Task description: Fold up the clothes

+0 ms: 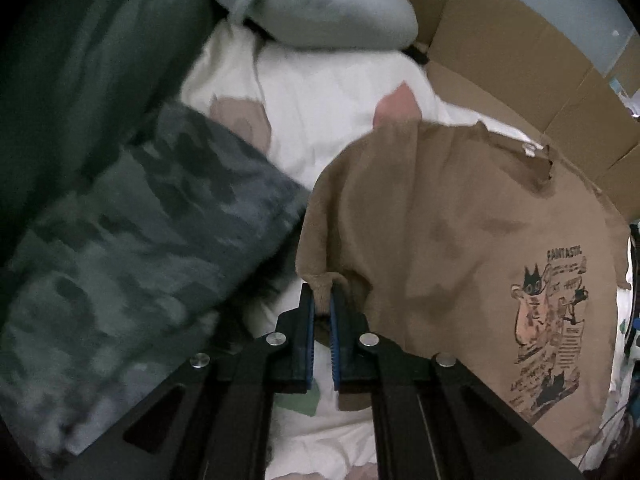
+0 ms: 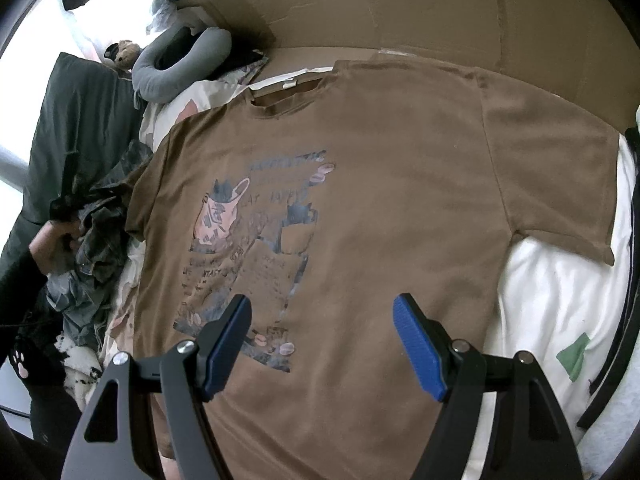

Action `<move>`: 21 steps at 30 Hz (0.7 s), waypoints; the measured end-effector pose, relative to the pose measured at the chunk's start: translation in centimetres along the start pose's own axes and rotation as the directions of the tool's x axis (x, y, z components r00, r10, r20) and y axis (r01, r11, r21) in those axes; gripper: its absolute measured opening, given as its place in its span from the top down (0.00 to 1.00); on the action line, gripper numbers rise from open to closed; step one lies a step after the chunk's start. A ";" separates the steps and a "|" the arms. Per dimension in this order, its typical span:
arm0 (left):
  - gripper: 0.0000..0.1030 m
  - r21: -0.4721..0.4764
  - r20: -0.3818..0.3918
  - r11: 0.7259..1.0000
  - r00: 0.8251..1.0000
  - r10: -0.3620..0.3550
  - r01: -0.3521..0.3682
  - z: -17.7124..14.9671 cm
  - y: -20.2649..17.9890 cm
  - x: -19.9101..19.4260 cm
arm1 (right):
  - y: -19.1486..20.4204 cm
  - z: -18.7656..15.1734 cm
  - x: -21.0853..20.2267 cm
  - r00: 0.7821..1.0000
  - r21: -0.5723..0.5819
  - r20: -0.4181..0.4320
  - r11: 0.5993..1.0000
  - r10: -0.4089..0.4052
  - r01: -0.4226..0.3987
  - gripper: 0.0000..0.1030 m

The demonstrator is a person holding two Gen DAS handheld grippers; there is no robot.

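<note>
The brown graphic T-shirt (image 2: 360,184) lies spread print-side up on the white bedcover (image 2: 552,292), its collar toward the cardboard sheet (image 2: 400,4) and one short sleeve flat beside the cardboard. It looks light, soft and limp, so it will likely sag and crease wherever it is lifted; hems, sleeve ends and shoulder seams seem the surest places to pinch, since a thin edge fits between the pads.

The left gripper (image 1: 322,300) has its jaws closed on a bunched bit of the shirt's edge, apparently the other sleeve, lifted off the bedcover next to a camouflage garment (image 1: 132,240). The right gripper (image 2: 322,344) hangs over the shirt's lower half with jaws wide apart, holding nothing.

The shirt's bottom hem is cut off behind the right gripper. How much cloth the left pads hold is hard to tell. The left wrist view is blurred, and the pile beside the shirt (image 2: 96,216) is too dark to sort out.
</note>
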State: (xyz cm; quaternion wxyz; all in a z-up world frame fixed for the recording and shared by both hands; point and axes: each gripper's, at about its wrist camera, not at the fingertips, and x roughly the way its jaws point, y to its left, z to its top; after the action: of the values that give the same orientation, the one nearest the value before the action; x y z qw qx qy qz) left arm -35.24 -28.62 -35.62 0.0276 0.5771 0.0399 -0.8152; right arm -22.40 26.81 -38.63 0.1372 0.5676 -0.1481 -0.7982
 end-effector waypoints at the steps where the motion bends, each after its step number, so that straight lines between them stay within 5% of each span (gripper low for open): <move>1: 0.94 0.003 0.002 1.000 1.000 0.003 -0.003 0.6 0.1 -0.6 | 0.0 0.0 0.0 1.000 0.000 0.000 1.000 0.001 -0.001 0.29; 21: 0.94 0.039 0.010 0.999 1.000 0.025 -0.025 5.1 0.7 -7.3 | -0.5 0.1 -0.6 1.000 0.005 0.015 1.000 0.000 0.000 0.29</move>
State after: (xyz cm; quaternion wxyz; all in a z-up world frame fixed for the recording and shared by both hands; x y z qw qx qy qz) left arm -37.53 -29.81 -27.08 0.0265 0.5743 0.0167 -0.8181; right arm -22.29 27.48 -38.33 0.1350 0.5620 -0.1510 -0.8019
